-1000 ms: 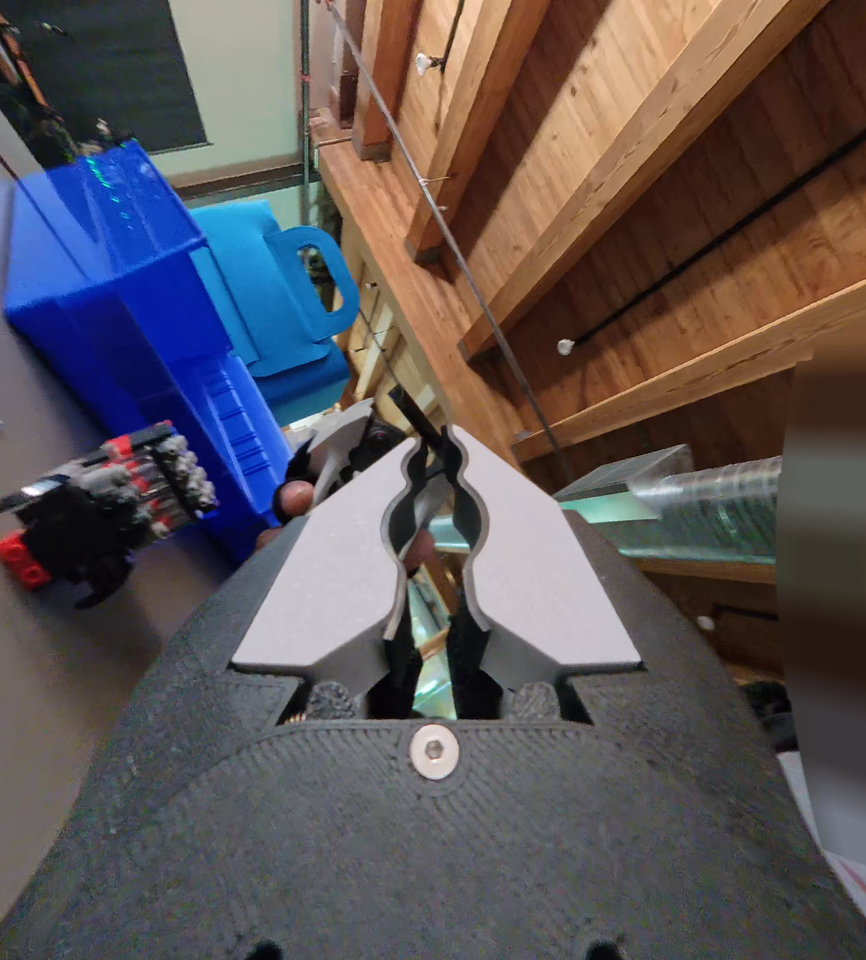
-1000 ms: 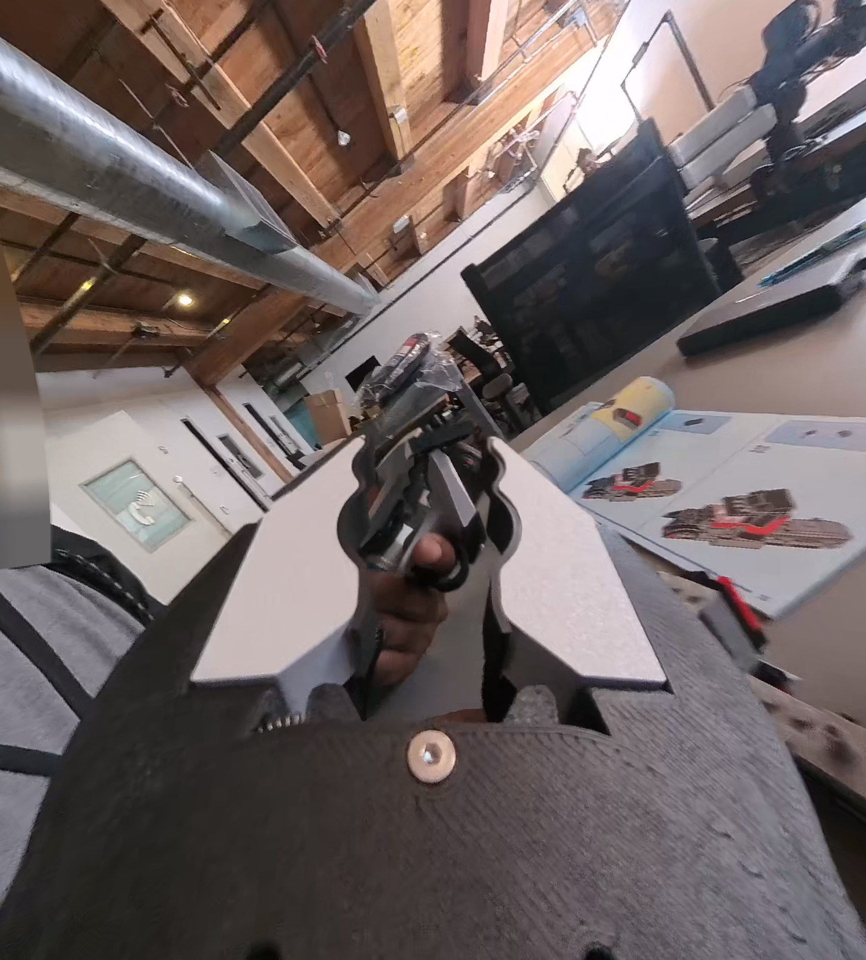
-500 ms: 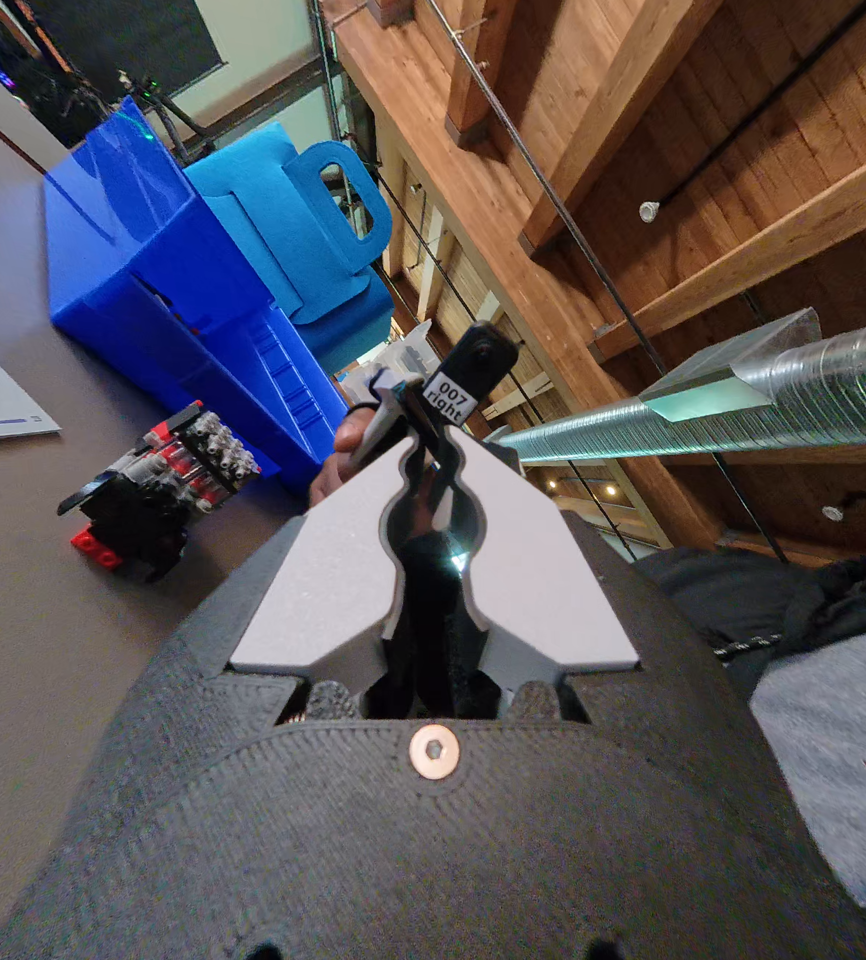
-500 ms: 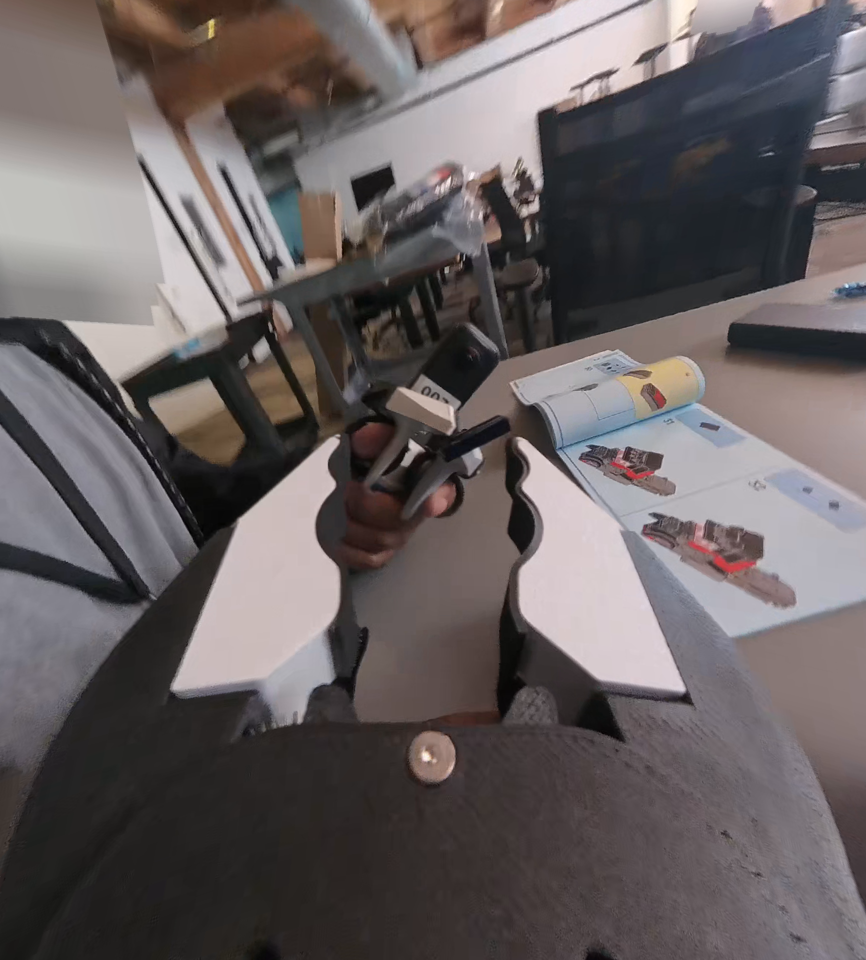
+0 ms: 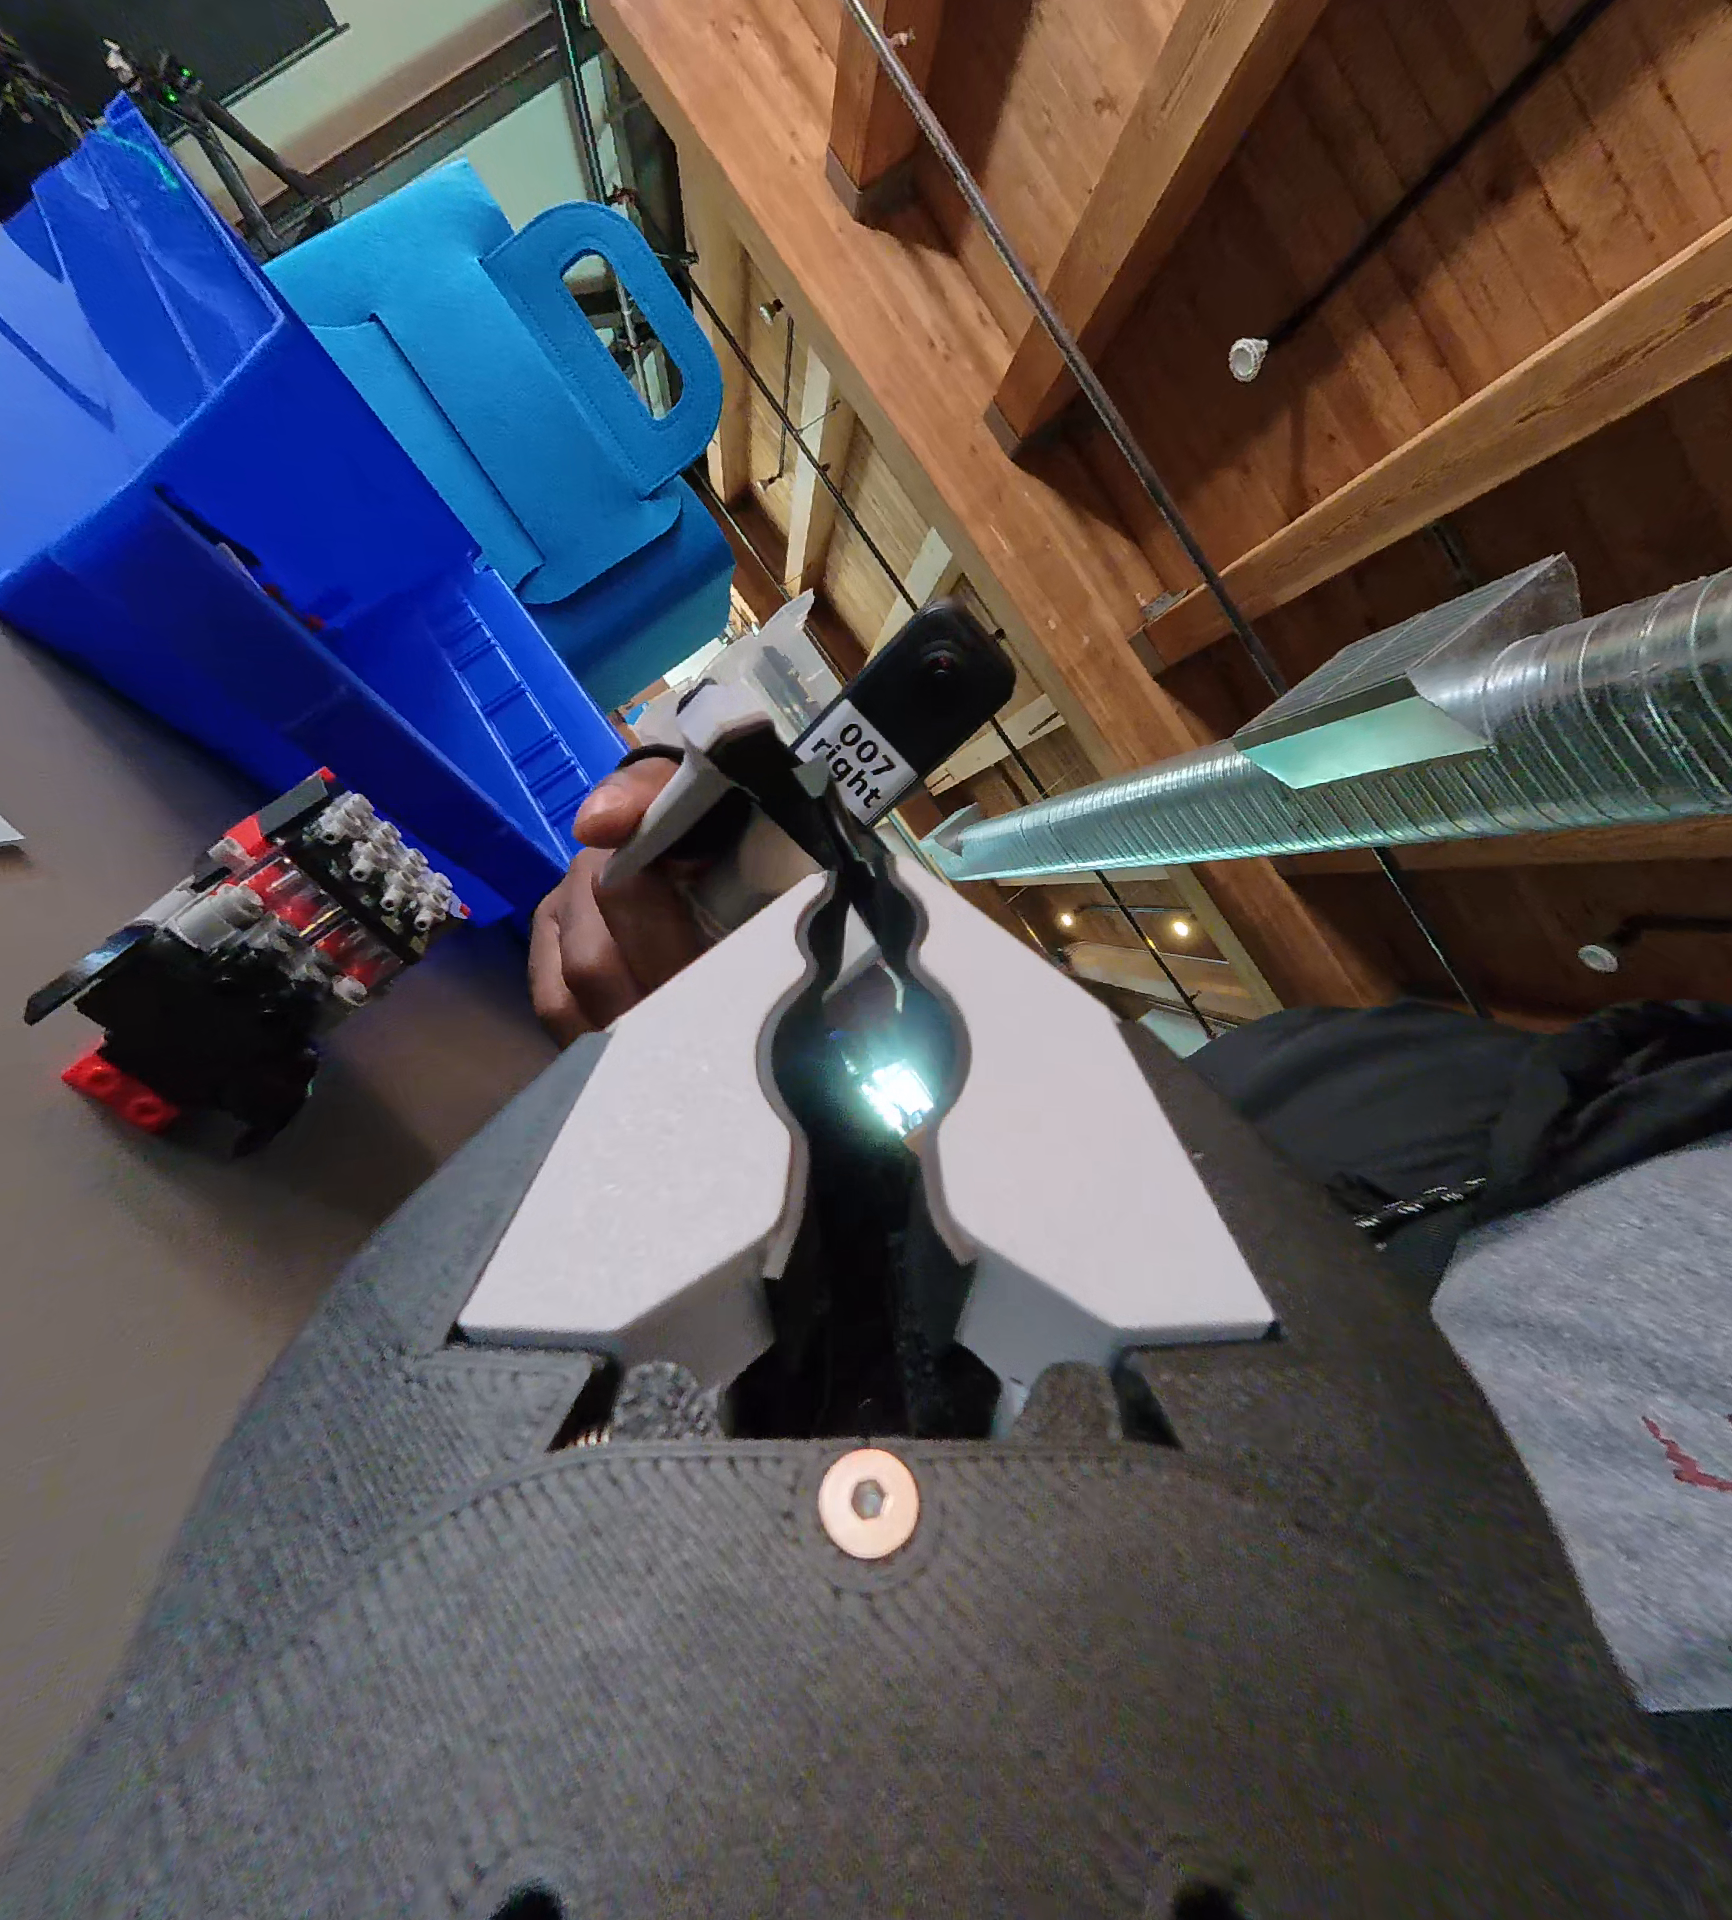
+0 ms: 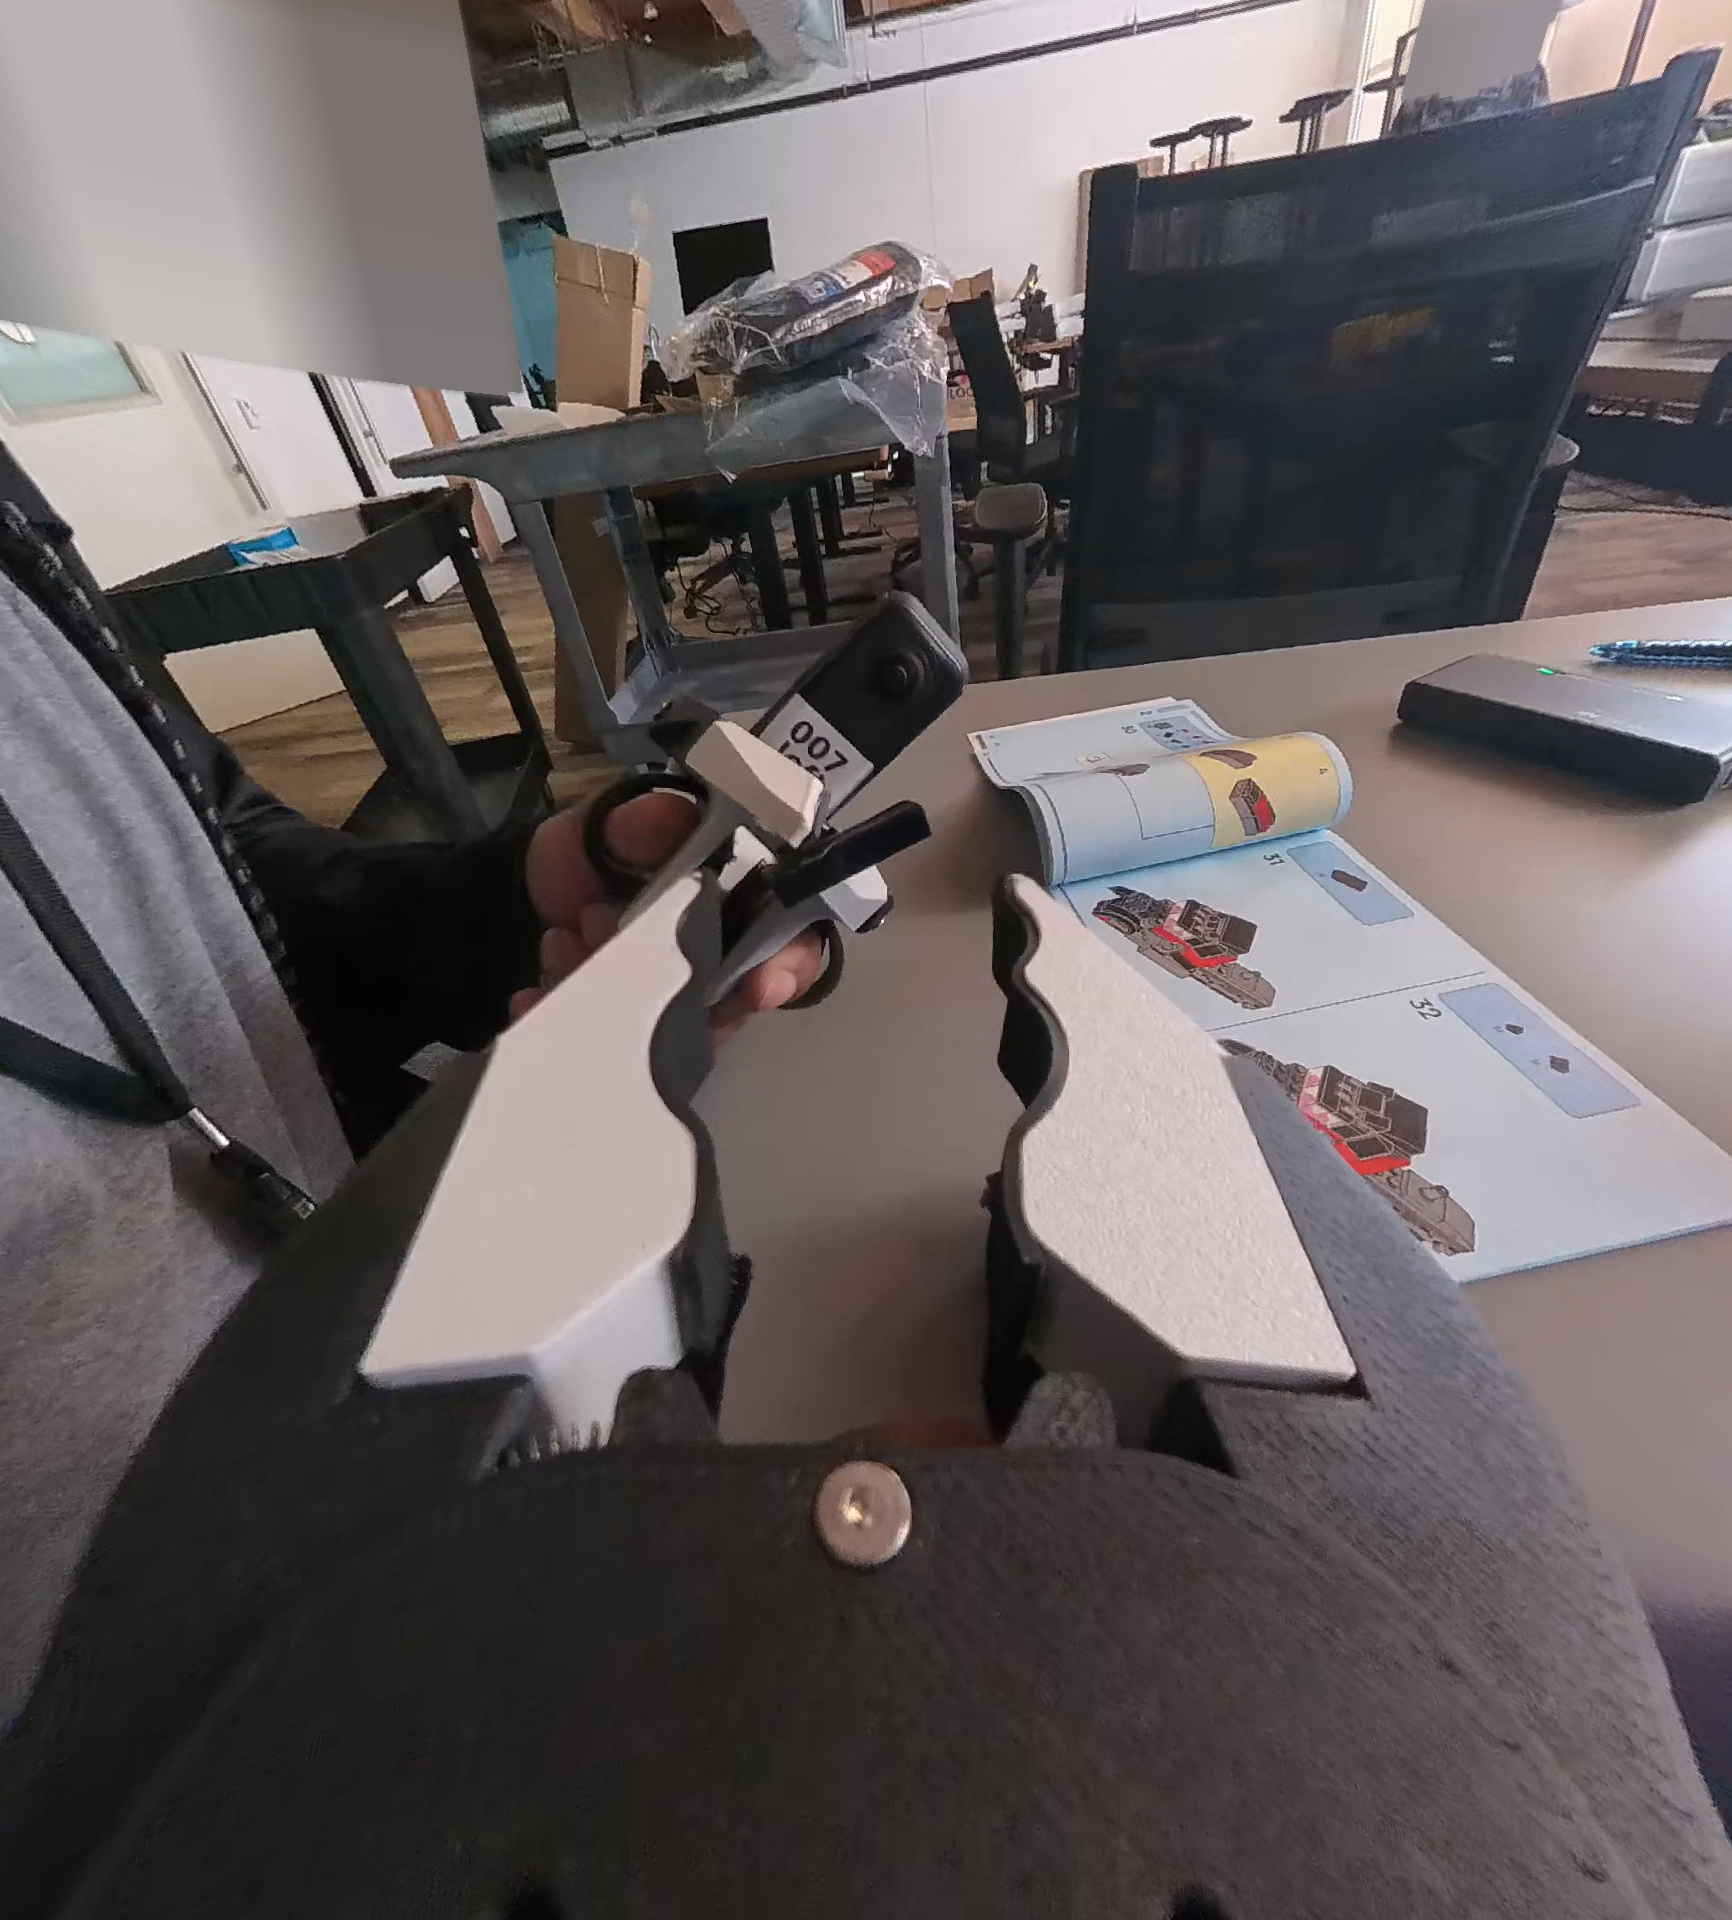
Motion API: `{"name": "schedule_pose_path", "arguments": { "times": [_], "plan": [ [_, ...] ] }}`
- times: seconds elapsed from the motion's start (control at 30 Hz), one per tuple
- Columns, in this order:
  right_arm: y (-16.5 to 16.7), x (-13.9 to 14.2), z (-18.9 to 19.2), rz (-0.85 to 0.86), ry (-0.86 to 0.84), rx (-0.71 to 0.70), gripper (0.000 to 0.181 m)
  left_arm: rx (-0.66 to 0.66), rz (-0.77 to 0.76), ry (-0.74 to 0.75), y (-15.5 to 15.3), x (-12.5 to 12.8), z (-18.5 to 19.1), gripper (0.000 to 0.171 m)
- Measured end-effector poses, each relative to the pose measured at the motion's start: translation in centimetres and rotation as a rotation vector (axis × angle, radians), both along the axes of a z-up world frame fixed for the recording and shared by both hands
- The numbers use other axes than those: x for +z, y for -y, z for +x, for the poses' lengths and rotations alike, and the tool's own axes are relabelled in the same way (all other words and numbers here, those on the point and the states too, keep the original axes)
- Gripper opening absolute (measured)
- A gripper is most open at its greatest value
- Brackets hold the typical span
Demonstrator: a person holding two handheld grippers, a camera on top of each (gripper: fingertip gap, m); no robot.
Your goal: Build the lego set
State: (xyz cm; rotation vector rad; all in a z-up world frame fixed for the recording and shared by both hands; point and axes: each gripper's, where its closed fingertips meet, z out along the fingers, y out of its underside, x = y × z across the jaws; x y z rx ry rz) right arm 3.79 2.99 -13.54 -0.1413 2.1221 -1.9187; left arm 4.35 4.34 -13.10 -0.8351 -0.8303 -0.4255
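My left gripper (image 5: 857,896) is shut on a flat black lego piece (image 6: 857,844) and holds it up in the air; it also shows in the right wrist view (image 6: 808,850). My right gripper (image 6: 854,914) is open and empty, facing the left gripper a short way from it; it also shows in the left wrist view (image 5: 737,795). A part-built black, red and grey lego model (image 5: 238,971) stands on the table (image 5: 62,1299) to the left. An open instruction booklet (image 6: 1361,997) lies on the table to the right.
A blue bin (image 5: 218,468) and a light blue felt bag (image 5: 529,395) stand behind the model. A black power bank (image 6: 1589,727) and a pen (image 6: 1714,652) lie at the far right. A person in a grey top (image 6: 41,935) sits close on the left.
My right gripper has opened wide and drawn back from the left gripper. Both views have tilted down from the ceiling toward the table. The left gripper keeps the black piece.
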Motion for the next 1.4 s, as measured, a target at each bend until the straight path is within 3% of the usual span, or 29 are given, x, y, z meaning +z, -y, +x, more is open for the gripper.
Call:
{"name": "schedule_pose_path", "arguments": {
  "times": [0.33,0.57,0.73,1.1,1.4],
  "plan": [
    [-1.3,-0.4,0.0,0.025,-0.021,0.021,0.052,-0.003,-0.087,0.016,-0.9,-0.8,0.0,0.007],
    [-2.5,-1.0,0.0,0.060,-0.058,0.039,0.051,0.022,-0.312,0.015,-1.3,-2.7,-0.5,0.007],
    [-3.0,-1.6,0.3,0.096,-0.105,0.048,0.052,-0.042,-0.360,0.021,-2.5,-3.2,-0.2,0.007],
    [-4.5,-2.2,0.3,0.127,-0.134,0.059,0.046,-0.175,-0.272,0.051,-5.0,-2.7,0.4,0.007],
    [-4.6,-2.5,0.4,0.140,-0.153,0.056,0.034,-0.221,-0.224,0.092,-5.2,-2.6,0.2,0.007]
  ]
}}
